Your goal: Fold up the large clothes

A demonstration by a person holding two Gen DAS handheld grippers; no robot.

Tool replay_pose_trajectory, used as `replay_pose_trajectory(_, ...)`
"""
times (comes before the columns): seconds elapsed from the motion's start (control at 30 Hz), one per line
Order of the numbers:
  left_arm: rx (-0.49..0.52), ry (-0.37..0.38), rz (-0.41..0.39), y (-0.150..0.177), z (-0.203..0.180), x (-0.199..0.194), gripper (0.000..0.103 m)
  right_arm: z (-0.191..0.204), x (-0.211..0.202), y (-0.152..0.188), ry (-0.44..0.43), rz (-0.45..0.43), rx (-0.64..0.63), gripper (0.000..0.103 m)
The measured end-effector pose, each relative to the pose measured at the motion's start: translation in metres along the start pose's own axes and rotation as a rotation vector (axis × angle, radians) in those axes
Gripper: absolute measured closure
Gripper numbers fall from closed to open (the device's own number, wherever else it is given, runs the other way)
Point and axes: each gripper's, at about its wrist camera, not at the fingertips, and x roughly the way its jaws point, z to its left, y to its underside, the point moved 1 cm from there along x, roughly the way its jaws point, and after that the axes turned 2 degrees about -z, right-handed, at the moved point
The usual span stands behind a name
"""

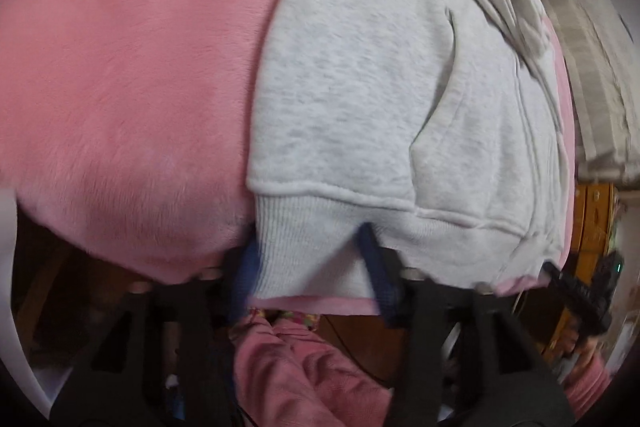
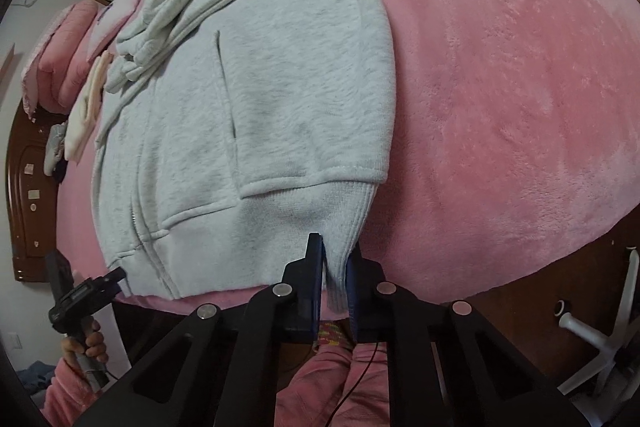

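A light grey zip hoodie (image 1: 380, 79) lies flat on a pink fleece blanket (image 1: 120, 67), hem toward me; it also shows in the right wrist view (image 2: 256, 99). My left gripper (image 1: 312, 267) straddles the hem's left ribbed corner (image 1: 304, 247), with the jaws wide apart and the fabric loose between them. My right gripper (image 2: 334, 275) is shut on the hem's right ribbed corner (image 2: 340, 227). Each gripper shows in the other view: the right one (image 1: 576, 287) and the left one (image 2: 88, 291).
The blanket (image 2: 520, 87) covers a bed with pink pillows (image 2: 68, 55) and small pale clothes (image 2: 86, 103) near a dark wooden headboard (image 2: 28, 187). A white chair base (image 2: 600, 339) stands on the floor to the right. My pink-clad legs (image 1: 296, 367) are below.
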Motion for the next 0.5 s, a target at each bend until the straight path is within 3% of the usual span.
replay_pose_trajectory(0.1, -0.116, -0.009, -0.039, 0.005, -0.003, -0.019, 0.094, 0.009, -0.014, 0.0, -0.03, -0.013, 0.004, 0.094)
replay_pose_trajectory(0.23, -0.363, 0.102, -0.117, 0.014, -0.007, -0.047, 0.097, 0.031, -0.039, -0.003, -0.066, -0.049, 0.072, 0.094)
replay_pose_trajectory(0.3, -0.424, 0.09, -0.119, 0.015, -0.02, -0.058, 0.097, 0.045, -0.057, -0.008, -0.117, -0.086, 0.153, 0.094)
replay_pose_trajectory(0.37, -0.458, 0.016, -0.067, 0.011, -0.035, -0.068, 0.097, 0.059, -0.072, -0.013, -0.168, -0.123, 0.199, 0.095)
replay_pose_trajectory(0.5, -0.452, 0.06, -0.087, -0.017, -0.07, -0.101, 0.1, 0.093, -0.093, -0.039, -0.213, -0.122, 0.176, 0.095)
